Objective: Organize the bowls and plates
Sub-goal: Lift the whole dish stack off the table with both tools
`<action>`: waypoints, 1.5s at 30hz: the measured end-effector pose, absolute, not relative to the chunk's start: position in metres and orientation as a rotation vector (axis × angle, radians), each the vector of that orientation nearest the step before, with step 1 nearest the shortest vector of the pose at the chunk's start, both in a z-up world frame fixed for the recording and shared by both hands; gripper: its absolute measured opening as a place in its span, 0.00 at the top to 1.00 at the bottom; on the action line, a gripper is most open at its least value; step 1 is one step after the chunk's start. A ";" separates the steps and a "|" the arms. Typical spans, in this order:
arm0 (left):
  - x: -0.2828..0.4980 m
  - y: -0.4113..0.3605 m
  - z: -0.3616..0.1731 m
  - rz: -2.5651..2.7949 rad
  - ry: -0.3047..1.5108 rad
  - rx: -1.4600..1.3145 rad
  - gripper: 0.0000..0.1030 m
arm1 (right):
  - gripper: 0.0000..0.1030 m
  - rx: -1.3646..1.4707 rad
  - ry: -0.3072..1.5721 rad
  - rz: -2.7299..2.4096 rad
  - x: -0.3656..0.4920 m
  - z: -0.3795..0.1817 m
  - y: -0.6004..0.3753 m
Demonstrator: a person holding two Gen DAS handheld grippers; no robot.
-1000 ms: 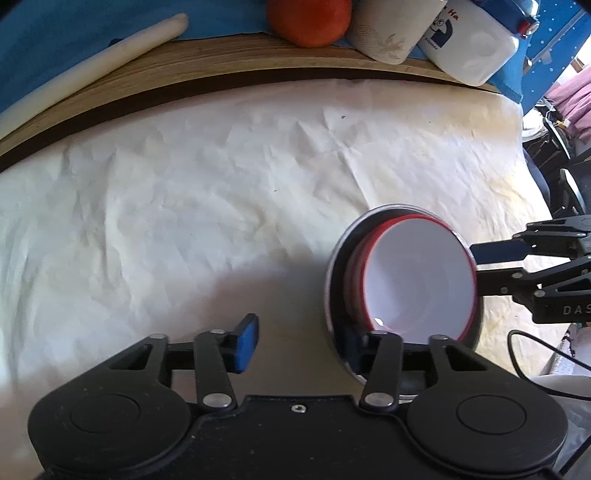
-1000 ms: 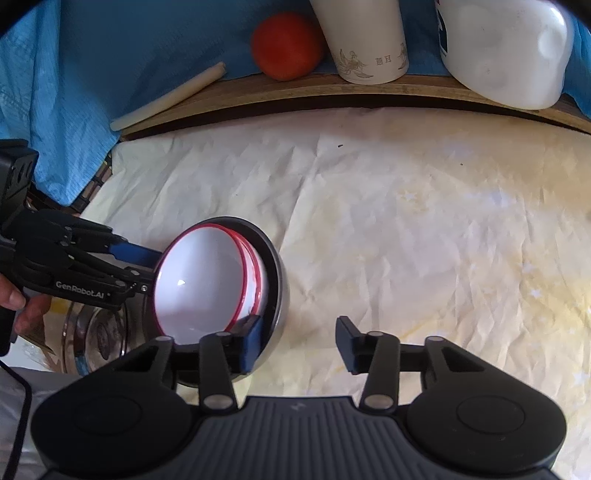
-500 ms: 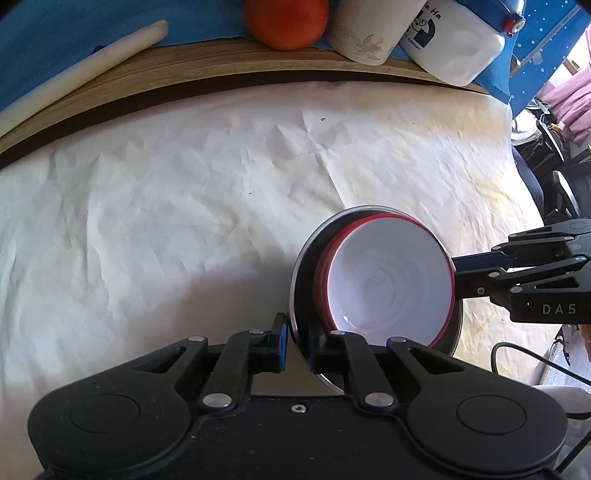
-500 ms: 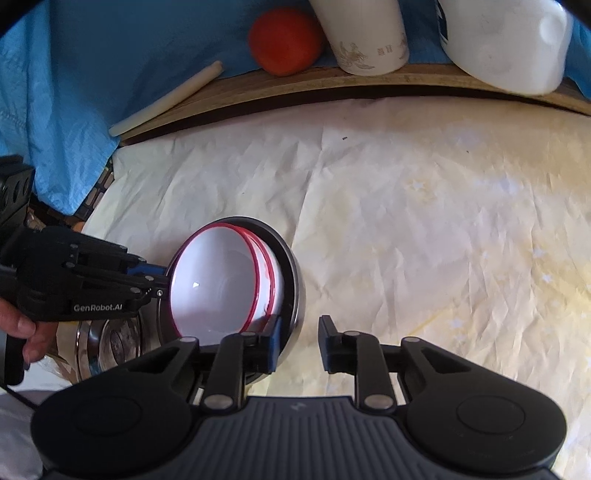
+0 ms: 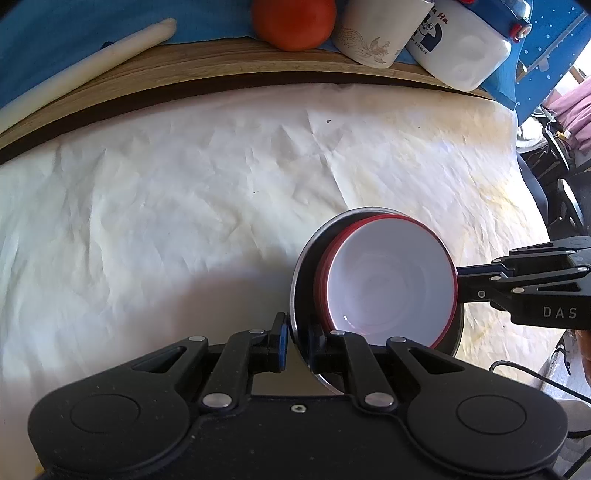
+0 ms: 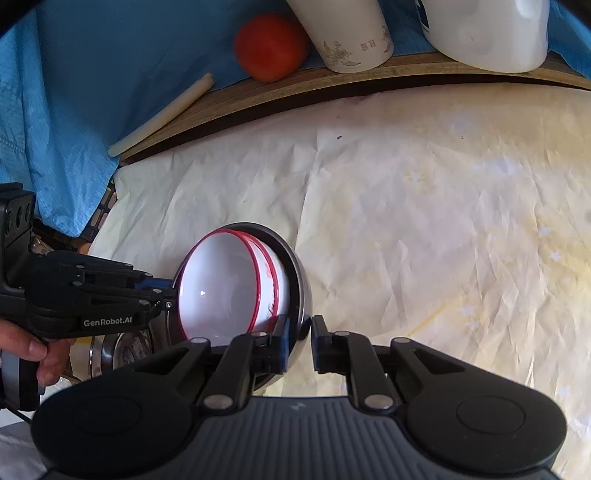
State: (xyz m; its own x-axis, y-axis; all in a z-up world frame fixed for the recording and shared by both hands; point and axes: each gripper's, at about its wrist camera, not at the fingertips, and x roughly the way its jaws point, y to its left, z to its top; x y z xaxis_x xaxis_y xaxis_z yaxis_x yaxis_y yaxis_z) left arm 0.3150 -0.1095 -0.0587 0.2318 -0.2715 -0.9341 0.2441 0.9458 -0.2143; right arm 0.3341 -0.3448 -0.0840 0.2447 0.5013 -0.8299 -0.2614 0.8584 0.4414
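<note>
Bowls nested together, two red-rimmed white bowls (image 5: 391, 280) inside a steel bowl (image 5: 306, 266), hang between my two claws above the paper-covered counter (image 5: 166, 206). My left claw (image 5: 297, 338) is pressed together on the steel rim at the stack's near-left edge, one finger outside the wall and one inside. My right claw (image 6: 299, 338) pinches the same steel rim on the opposite side, its pads (image 6: 282, 339) against the metal on both faces.

From the left wrist view the stack lies just ahead and to the right of my claw; from the right wrist view it lies ahead and to the left. So the load sits between my hands, about equally near each. The stack looks tilted, its mouth turned toward my left side, and the inner bowls lean off-centre in the steel one.

I judge the coming move turns on that line from claw to claw across the rim: both hands must travel together and level it, or the white bowls could slide out. Clear paper lies ahead, short of the wooden ledge (image 5: 207, 77) with the tomato (image 5: 293, 22) and cup (image 5: 380, 33).
</note>
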 end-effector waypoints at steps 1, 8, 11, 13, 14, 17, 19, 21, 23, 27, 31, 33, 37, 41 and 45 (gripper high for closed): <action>0.315 -0.110 -0.059 -0.352 1.289 -0.024 0.91 | 0.87 0.228 1.218 0.525 0.334 -0.084 -0.344; 0.314 -0.110 -0.059 -0.339 1.286 -0.027 0.91 | 0.88 0.282 1.221 0.512 0.334 -0.088 -0.350; 0.314 -0.110 -0.059 -0.332 1.285 -0.028 0.91 | 0.87 0.283 1.218 0.507 0.334 -0.089 -0.348; 0.314 -0.110 -0.059 -0.327 1.285 -0.032 0.91 | 0.87 0.291 1.217 0.506 0.334 -0.089 -0.348; 0.314 -0.110 -0.058 -0.324 1.284 -0.034 0.91 | 0.87 0.301 1.219 0.503 0.334 -0.090 -0.349; 0.312 -0.109 -0.058 -0.316 1.280 -0.035 0.91 | 0.88 0.329 1.219 0.491 0.333 -0.092 -0.351; 0.311 -0.110 -0.057 -0.308 1.276 -0.034 0.91 | 0.89 0.329 1.212 0.486 0.331 -0.092 -0.351; 0.310 -0.112 -0.056 -0.301 1.277 -0.030 0.91 | 0.89 0.337 1.212 0.479 0.331 -0.093 -0.351; 0.310 -0.113 -0.055 -0.295 1.275 -0.030 0.91 | 0.89 0.342 1.213 0.473 0.330 -0.093 -0.351; 0.310 -0.112 -0.056 -0.284 1.271 -0.050 0.91 | 0.89 0.345 1.212 0.464 0.328 -0.093 -0.353; 0.308 -0.114 -0.056 -0.277 1.270 -0.062 0.91 | 0.90 0.368 1.220 0.449 0.325 -0.095 -0.357; 0.308 -0.115 -0.055 -0.277 1.269 -0.068 0.91 | 0.90 0.372 1.220 0.442 0.324 -0.095 -0.359; 0.307 -0.118 -0.054 -0.273 1.261 -0.069 0.91 | 0.90 0.375 1.224 0.431 0.321 -0.097 -0.362; 0.304 -0.121 -0.054 -0.281 1.261 -0.069 0.91 | 0.90 0.385 1.226 0.422 0.318 -0.098 -0.366; 0.302 -0.123 -0.056 -0.290 1.264 -0.069 0.91 | 0.90 0.386 1.228 0.416 0.314 -0.098 -0.371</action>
State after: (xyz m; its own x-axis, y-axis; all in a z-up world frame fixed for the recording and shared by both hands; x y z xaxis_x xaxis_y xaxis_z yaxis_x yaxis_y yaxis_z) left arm 0.3017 -0.1226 -0.0558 0.2709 -0.2532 -0.9287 0.1770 0.9614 -0.2105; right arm 0.3139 -0.3705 -0.0977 0.2803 0.5032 -0.8175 -0.0968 0.8621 0.4975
